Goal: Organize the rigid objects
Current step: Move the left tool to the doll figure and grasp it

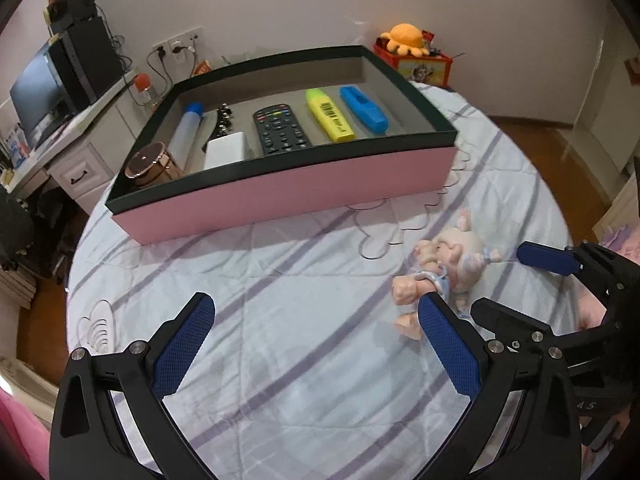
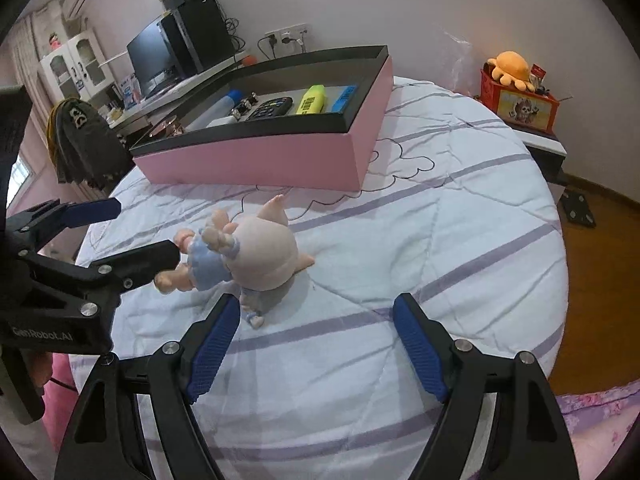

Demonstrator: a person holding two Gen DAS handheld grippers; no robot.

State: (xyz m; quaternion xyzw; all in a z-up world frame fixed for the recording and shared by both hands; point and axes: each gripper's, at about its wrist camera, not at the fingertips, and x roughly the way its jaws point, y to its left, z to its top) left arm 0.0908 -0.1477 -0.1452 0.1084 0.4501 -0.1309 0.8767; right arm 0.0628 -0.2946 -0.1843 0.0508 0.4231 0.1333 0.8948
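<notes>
Both grippers, left gripper (image 1: 316,312) and right gripper (image 2: 316,316), hover spread wide and empty over the striped quilt (image 2: 440,240), flanking the doll (image 2: 256,256) lying near the pink box (image 1: 280,196).

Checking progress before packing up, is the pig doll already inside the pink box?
No, the pig doll lies on the quilt outside the pink box.

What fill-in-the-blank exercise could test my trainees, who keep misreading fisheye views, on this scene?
1. The doll lies on the ____, outside the pink box.
2. Inside the box, the remote lies beside the ____ highlighter.
3. Both the left gripper and the right gripper are ____.

Missing words: bed; yellow; open
</notes>
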